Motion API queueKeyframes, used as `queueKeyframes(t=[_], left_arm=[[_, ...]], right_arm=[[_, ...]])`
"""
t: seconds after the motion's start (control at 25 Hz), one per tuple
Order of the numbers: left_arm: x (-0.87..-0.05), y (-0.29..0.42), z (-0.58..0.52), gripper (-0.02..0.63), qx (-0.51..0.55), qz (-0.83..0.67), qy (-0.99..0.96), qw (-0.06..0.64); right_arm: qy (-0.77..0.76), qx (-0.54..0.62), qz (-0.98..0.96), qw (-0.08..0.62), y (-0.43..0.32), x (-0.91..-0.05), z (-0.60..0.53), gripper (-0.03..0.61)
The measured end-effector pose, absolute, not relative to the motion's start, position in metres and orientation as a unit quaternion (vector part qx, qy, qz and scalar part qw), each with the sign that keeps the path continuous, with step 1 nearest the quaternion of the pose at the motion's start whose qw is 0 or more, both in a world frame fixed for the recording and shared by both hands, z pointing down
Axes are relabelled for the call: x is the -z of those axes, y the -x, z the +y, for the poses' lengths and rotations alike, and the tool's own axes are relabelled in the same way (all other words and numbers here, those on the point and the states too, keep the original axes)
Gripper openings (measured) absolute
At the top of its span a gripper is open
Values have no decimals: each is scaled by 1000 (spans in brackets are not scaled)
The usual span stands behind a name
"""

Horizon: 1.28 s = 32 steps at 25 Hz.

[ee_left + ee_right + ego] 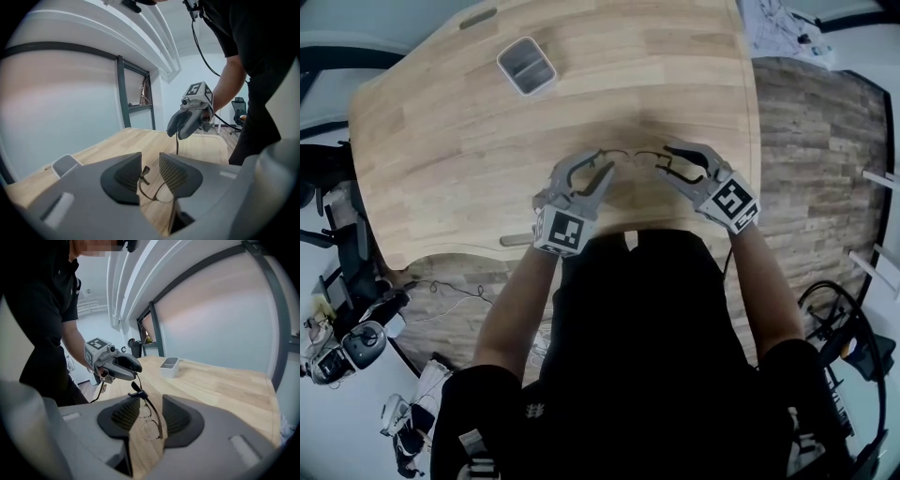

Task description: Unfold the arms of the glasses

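Observation:
Thin wire-framed glasses (635,156) are at the near middle of the wooden table (441,150), between my two grippers. In the head view my left gripper (602,167) is at their left end and my right gripper (668,161) at their right end. The left gripper view shows a lens rim and hinge (151,187) in the gap of my open left gripper (150,169); the pads do not touch it. In the right gripper view a dark arm of the glasses (153,417) runs through the gap of my open right gripper (146,414), with no pad pressing on it.
A small grey bin (526,66) stands toward the table's far side, away from the grippers. The table's near edge lies just under both hands, against the person's body. Cables and equipment lie on the floor at the left (356,347) and right.

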<state>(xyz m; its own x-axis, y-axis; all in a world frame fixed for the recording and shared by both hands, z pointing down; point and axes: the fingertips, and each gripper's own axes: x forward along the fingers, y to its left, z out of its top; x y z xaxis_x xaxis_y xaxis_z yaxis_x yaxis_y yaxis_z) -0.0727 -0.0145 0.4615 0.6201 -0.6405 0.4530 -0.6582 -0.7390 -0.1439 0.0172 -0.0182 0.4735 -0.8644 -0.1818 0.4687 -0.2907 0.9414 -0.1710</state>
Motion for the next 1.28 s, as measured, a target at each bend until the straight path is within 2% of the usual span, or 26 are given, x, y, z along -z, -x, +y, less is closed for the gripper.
queueKeyframes(t=[1.28], left_arm=[[-434,65,-9,127,-238,-348,-907,-12]], right_arm=[[-156,-142,-934,287,-48,-514,4,144]])
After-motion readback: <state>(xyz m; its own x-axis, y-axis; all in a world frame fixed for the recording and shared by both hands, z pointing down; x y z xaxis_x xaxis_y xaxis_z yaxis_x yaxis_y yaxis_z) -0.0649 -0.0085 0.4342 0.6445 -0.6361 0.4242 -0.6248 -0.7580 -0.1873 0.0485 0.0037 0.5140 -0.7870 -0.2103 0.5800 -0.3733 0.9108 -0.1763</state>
